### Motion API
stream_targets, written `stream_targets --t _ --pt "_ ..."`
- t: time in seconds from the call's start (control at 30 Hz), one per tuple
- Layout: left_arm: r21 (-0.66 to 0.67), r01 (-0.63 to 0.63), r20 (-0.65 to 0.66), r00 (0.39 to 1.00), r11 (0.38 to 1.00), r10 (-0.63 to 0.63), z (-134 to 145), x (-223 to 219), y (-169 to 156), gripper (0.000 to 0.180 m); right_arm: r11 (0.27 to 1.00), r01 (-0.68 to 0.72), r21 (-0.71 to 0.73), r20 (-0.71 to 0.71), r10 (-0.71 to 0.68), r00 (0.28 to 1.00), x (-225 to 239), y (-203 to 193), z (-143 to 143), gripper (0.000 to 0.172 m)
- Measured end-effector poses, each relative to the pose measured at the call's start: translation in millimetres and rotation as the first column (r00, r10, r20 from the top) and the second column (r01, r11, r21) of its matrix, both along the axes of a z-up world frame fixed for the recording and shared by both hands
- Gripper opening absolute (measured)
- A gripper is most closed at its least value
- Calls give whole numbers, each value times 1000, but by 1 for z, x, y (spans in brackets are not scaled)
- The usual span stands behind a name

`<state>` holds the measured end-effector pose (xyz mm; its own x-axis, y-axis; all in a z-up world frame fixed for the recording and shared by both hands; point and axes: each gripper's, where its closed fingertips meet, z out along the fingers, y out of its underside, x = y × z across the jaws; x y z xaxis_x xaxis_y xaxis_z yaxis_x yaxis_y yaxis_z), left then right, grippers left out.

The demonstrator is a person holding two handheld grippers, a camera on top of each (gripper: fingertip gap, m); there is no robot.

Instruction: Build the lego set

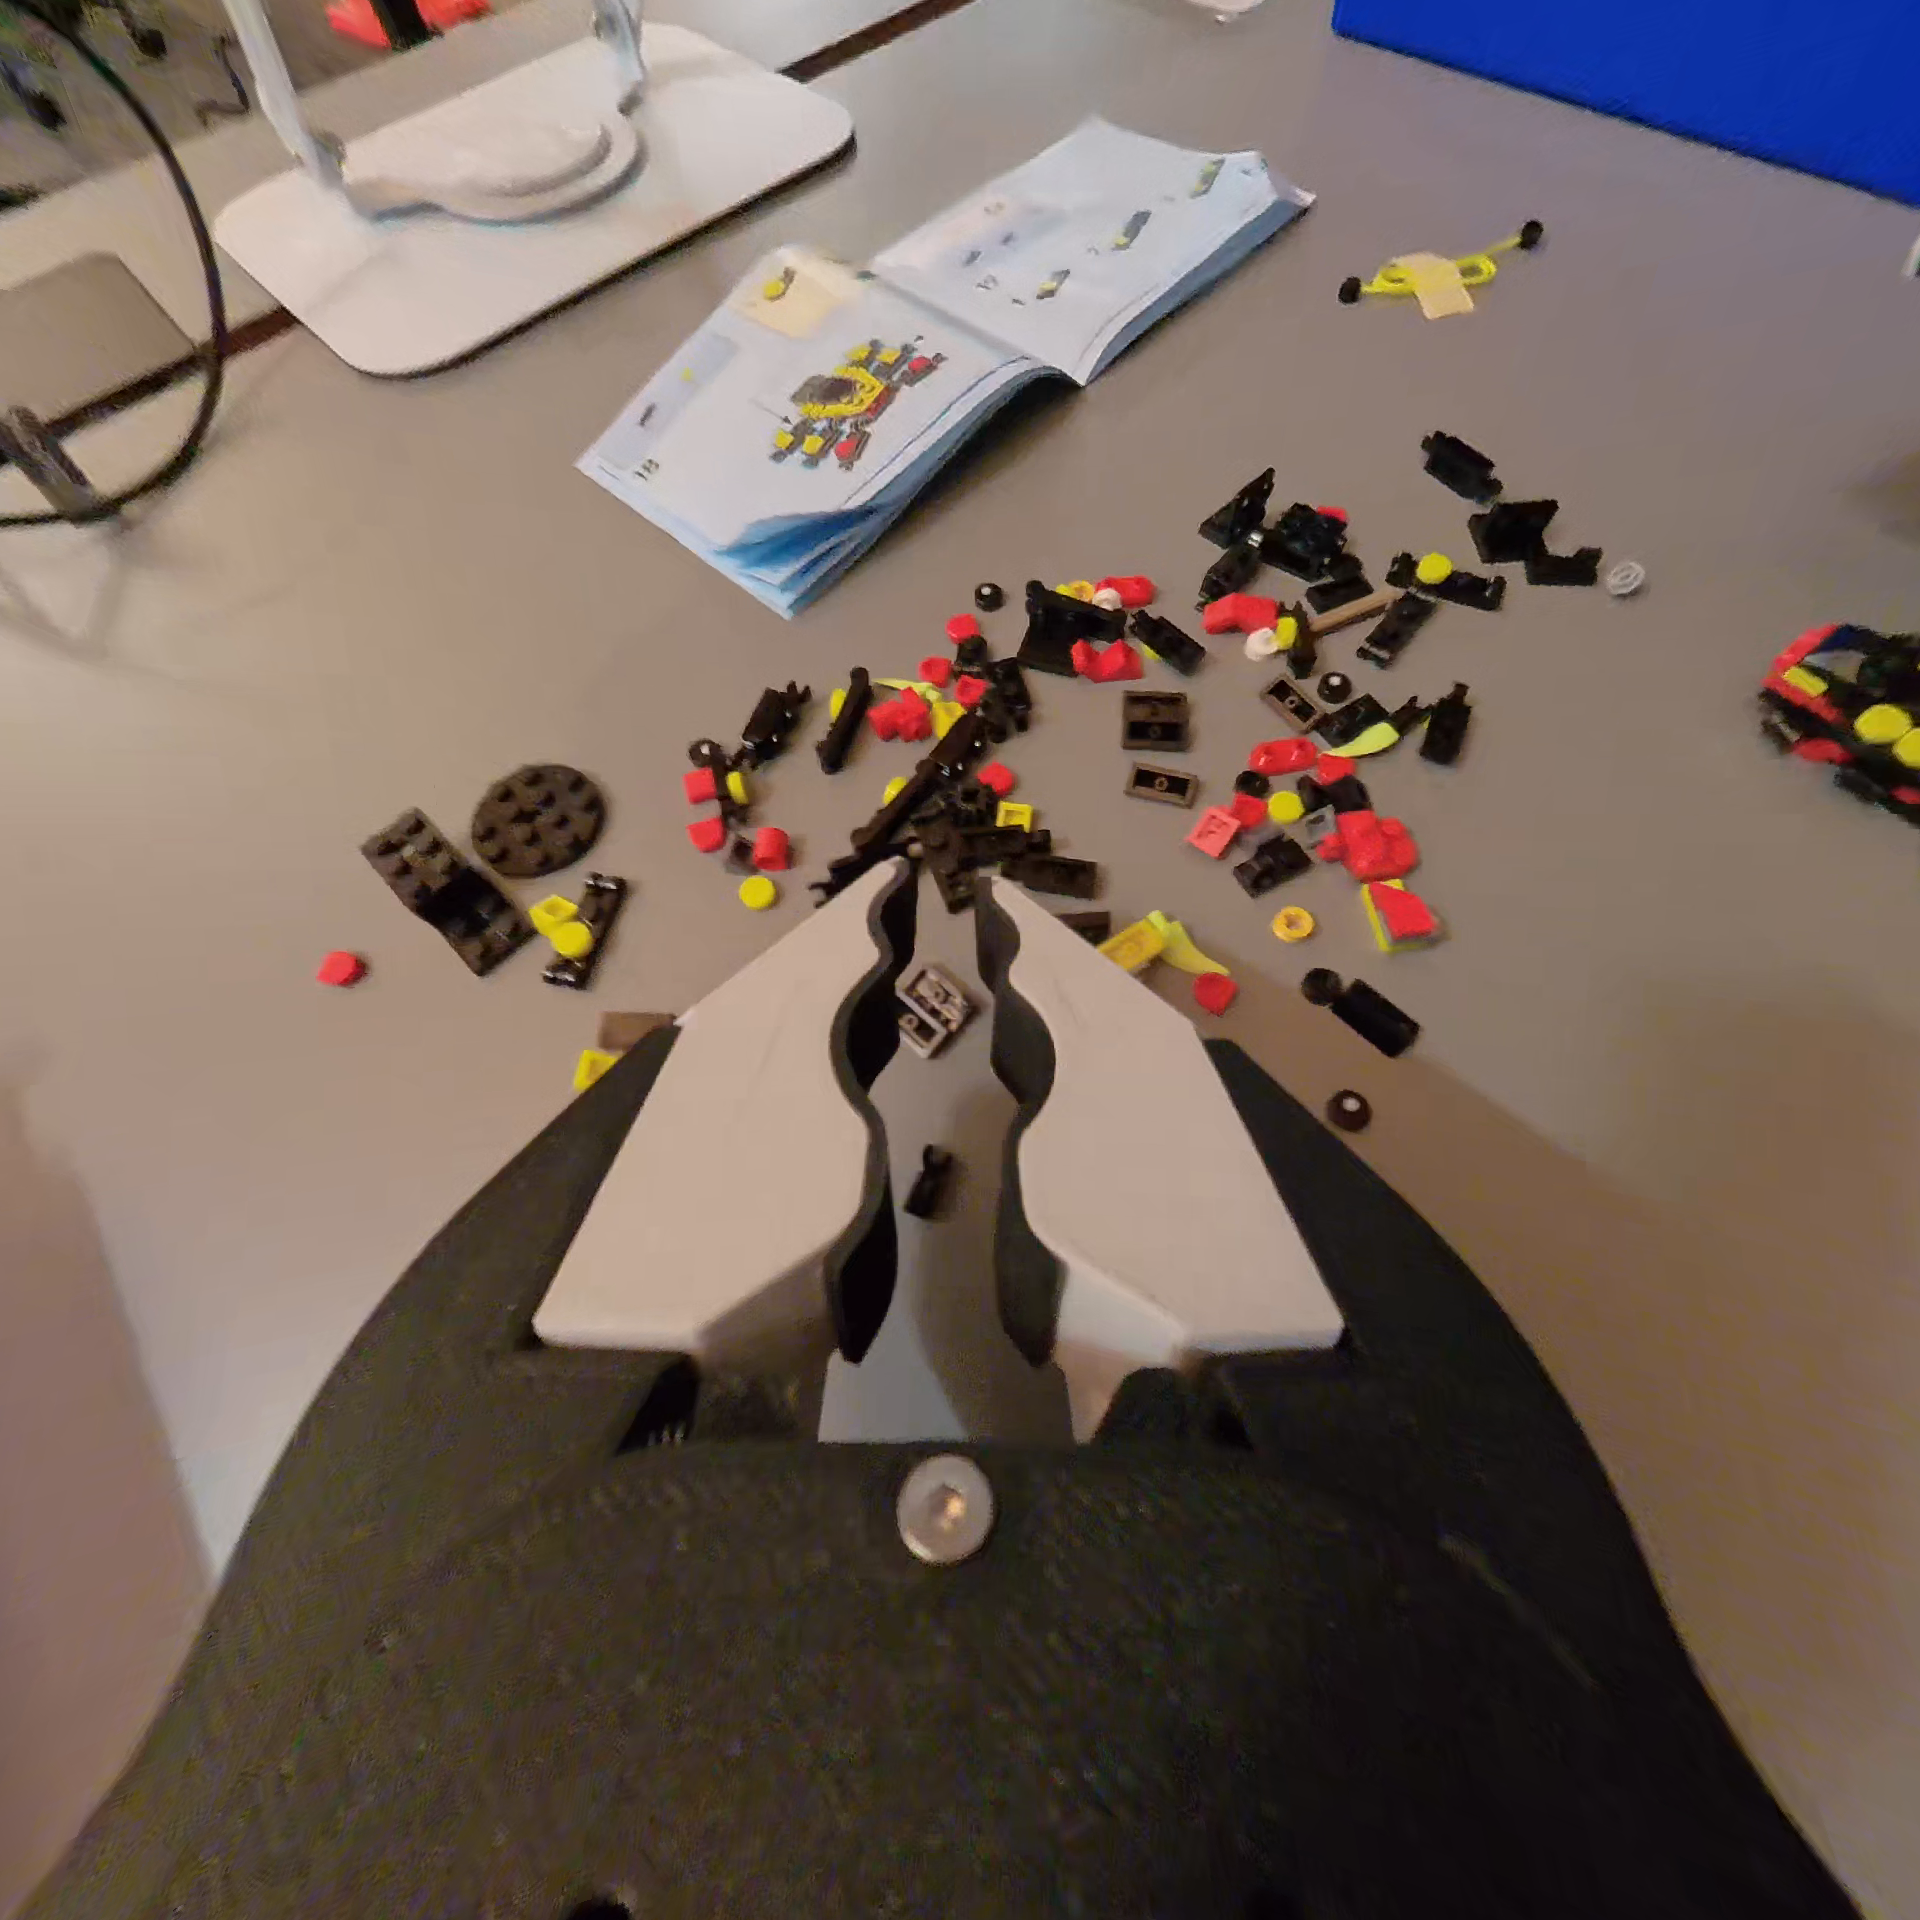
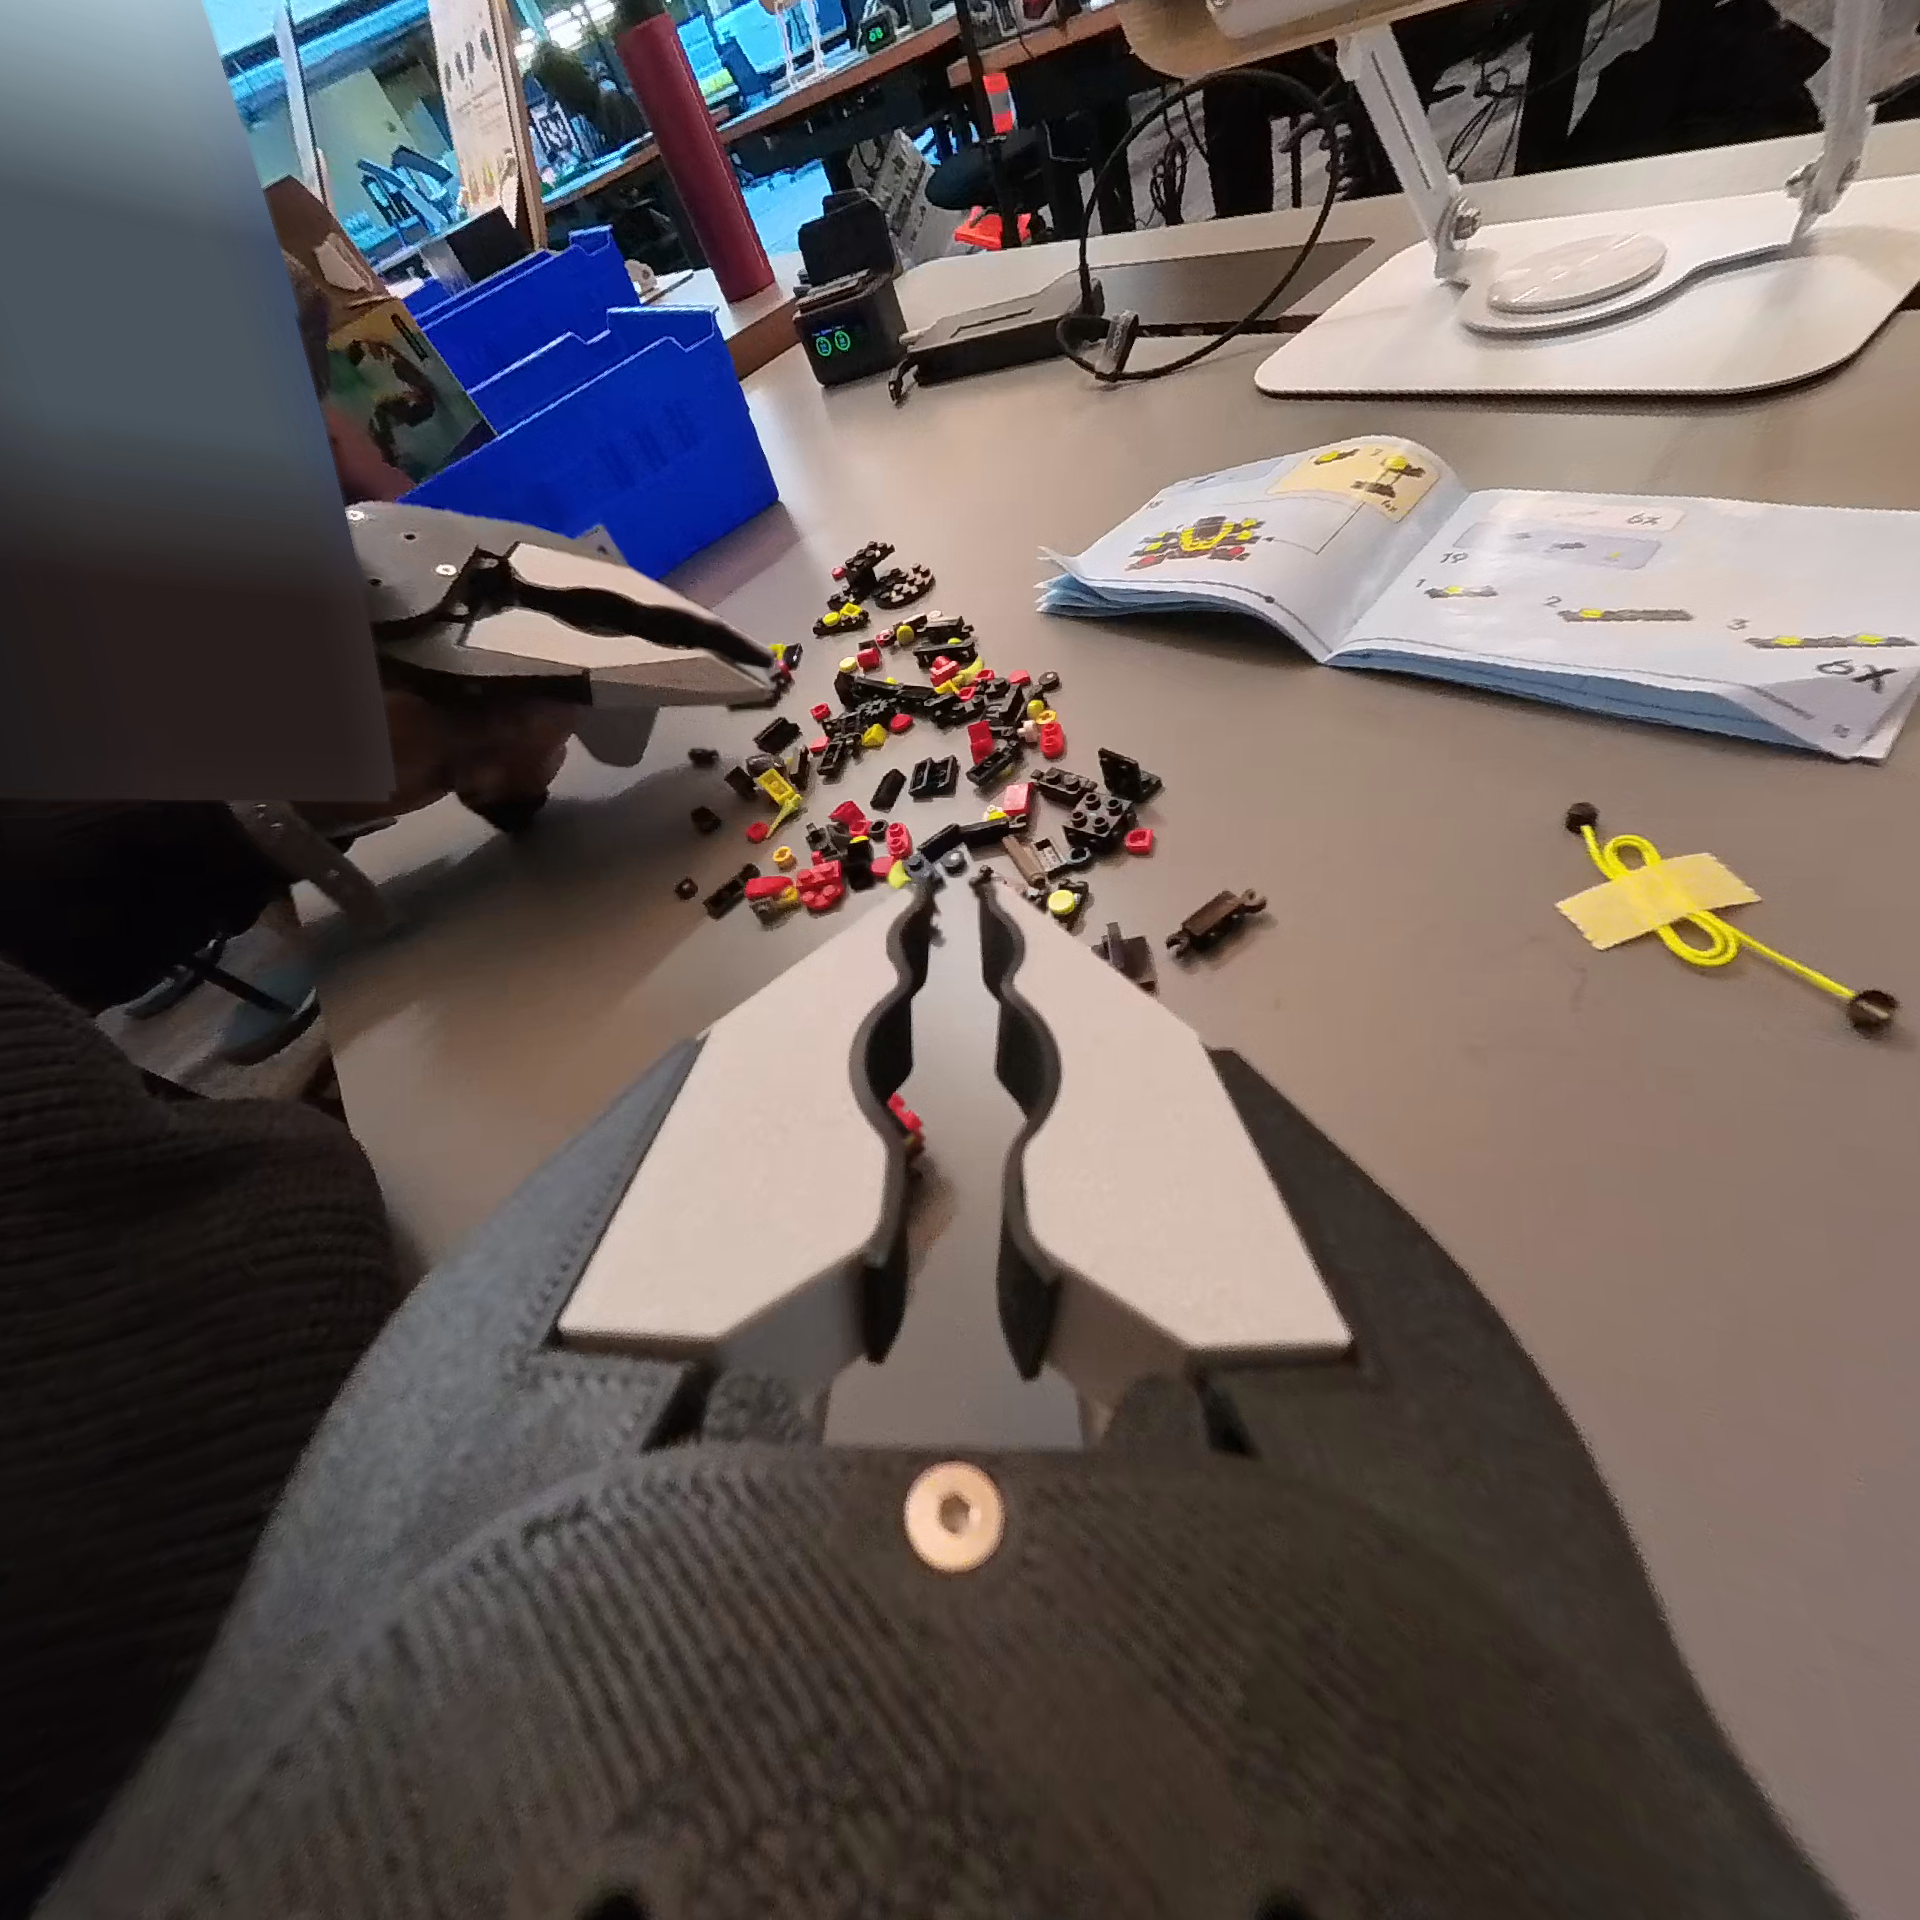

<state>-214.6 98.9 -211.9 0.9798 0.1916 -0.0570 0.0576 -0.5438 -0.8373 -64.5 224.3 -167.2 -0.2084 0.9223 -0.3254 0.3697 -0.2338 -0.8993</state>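
Loose black, red and yellow toy bricks (image 1: 1039, 727) lie scattered on the grey table (image 1: 312, 644). My left gripper (image 1: 951, 883) is over the near edge of the pile, its tips closed on a small black brick piece (image 1: 954, 878). The right wrist view shows this gripper (image 2: 774, 670) raised above the table at the left of the pile (image 2: 935, 727). My right gripper (image 2: 953, 883) hovers before the pile with a narrow gap between its fingers. Bare table shows through that gap and nothing sits between the pads. A small grey plate (image 1: 935, 1010) lies on the table under the left fingers.
An open blue instruction booklet (image 1: 935, 353) (image 2: 1507, 603) lies behind the pile. A partly built red, black and yellow model (image 1: 1849, 727) sits at the right. A yellow cord under tape (image 2: 1662, 899), blue bins (image 2: 623, 436) and a white stand base (image 2: 1558, 312) lie around. The tips of one gripper are about 20 centimetres away from the tips of the other.
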Motion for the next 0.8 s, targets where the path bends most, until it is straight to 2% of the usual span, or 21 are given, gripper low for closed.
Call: stream_targets --t 0.13,0.23,0.47,0.8 --pt "-51 138 -100 985 989 -142 -4 6 5 11 1000 0 -20 -3 0 1000 1 0 2 7" --pt "-125 138 -193 968 983 -160 -11 -2 7 8 1000 9 -25 -6 -9 1000 1 2 3 7" --pt "-153 258 -68 960 954 -271 -19 12 5 11 998 24 -51 -3 -24 1000 2 5 3 7" --pt "-175 241 -105 960 955 -262 -24 11 6 12 995 46 -92 10 -45 999 2 11 0 7"
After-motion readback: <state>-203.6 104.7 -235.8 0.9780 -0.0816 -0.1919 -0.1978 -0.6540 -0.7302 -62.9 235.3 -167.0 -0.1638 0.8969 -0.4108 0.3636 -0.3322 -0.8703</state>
